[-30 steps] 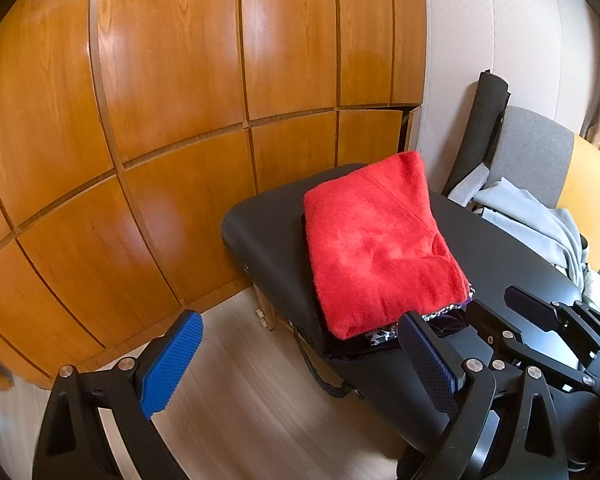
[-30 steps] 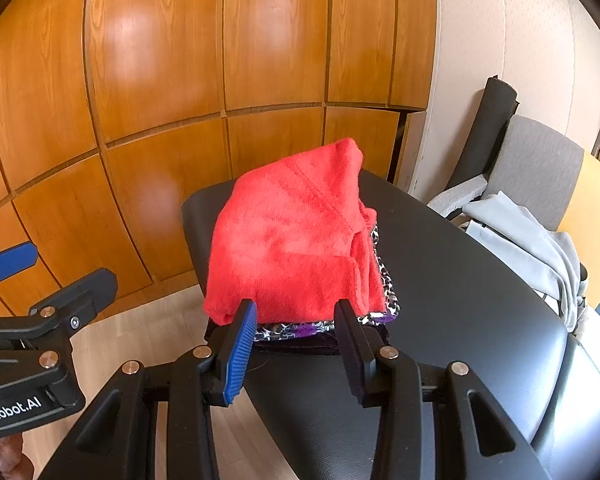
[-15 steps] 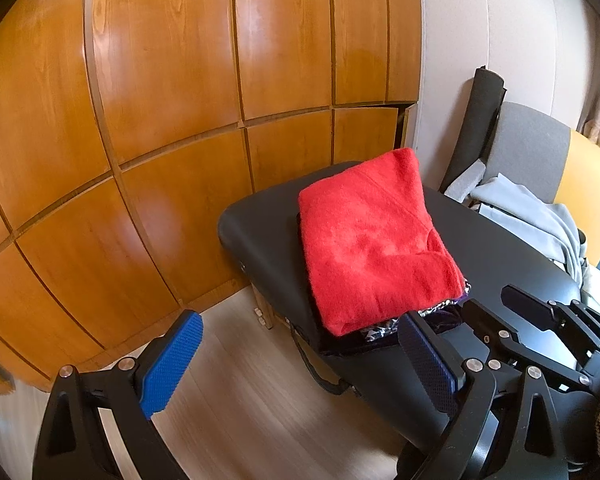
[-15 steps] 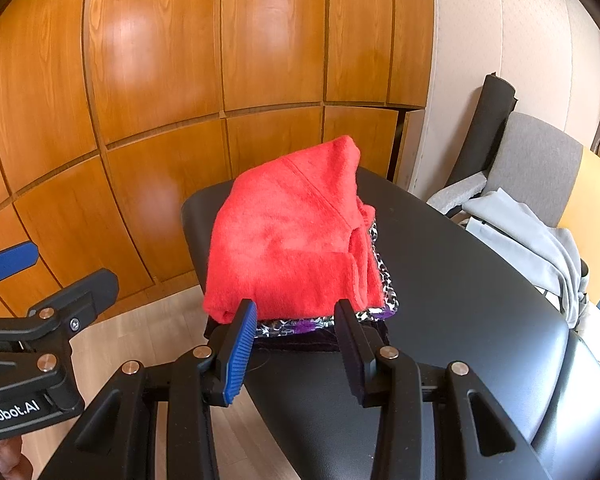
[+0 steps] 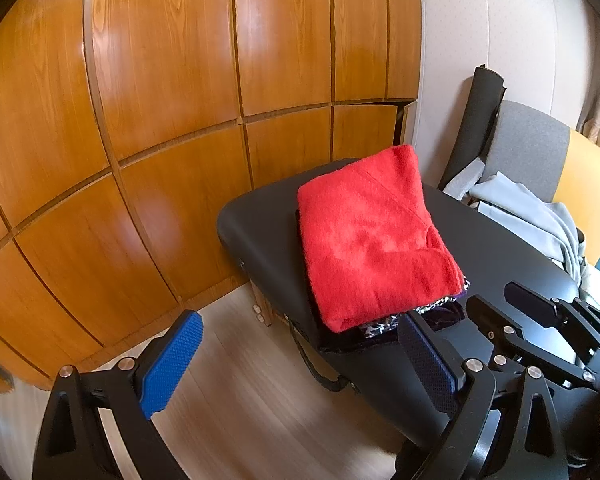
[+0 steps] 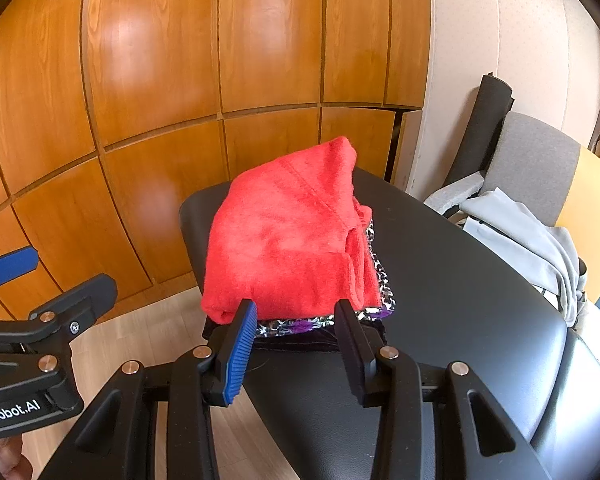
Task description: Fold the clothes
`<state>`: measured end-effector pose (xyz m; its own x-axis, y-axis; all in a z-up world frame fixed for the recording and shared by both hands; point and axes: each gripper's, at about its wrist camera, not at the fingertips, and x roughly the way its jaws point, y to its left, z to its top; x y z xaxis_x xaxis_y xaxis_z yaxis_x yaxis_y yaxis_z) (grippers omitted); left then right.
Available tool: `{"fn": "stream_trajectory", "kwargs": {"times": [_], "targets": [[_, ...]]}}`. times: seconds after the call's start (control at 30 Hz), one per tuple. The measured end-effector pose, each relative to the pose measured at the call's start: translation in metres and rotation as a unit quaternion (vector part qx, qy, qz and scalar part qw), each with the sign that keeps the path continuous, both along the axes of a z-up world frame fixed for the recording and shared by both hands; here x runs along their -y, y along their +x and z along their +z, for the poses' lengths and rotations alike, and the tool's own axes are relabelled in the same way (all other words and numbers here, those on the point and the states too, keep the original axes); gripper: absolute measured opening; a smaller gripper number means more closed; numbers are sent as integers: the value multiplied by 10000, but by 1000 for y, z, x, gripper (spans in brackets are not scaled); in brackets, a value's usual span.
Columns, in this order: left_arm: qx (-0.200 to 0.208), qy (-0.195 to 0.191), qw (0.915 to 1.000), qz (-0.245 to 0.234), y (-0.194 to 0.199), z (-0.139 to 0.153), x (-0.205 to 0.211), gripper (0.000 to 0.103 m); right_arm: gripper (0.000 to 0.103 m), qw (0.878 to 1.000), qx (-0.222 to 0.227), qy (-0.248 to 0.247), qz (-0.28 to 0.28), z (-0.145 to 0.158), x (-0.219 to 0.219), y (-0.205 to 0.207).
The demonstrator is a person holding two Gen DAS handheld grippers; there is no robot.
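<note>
A folded red garment (image 5: 368,240) (image 6: 288,240) tops a small stack on the left end of a black padded table (image 5: 500,256) (image 6: 460,288). Under it lie a leopard-and-purple patterned piece (image 6: 376,280) and a dark garment (image 6: 320,340). My right gripper (image 6: 296,332) hovers just short of the stack's near edge, open with a moderate gap and nothing between its fingers. My left gripper (image 5: 298,360) is open wide, left of the right one, over the table's near edge and the floor. Neither touches the clothes.
Light grey clothes (image 5: 532,216) (image 6: 532,236) are heaped on a grey chair (image 6: 540,152) beyond the table's far side. Wooden wall panels (image 5: 180,120) stand behind the table. Pale wood floor (image 5: 240,380) lies to the left.
</note>
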<state>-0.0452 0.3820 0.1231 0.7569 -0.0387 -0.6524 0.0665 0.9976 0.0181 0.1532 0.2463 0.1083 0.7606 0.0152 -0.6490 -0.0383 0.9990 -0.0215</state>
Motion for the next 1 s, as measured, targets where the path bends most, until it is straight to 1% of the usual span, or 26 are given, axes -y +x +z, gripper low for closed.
{"fn": "stream_trajectory", "kwargs": {"times": [0.4, 1.0], "targets": [[-5, -20, 10000, -19, -5, 1, 1, 99, 41, 10000, 2, 9, -41, 0, 2, -2], [-138, -138, 9998, 25, 5, -1, -2, 99, 41, 10000, -55, -46, -16, -2, 0, 0]]}}
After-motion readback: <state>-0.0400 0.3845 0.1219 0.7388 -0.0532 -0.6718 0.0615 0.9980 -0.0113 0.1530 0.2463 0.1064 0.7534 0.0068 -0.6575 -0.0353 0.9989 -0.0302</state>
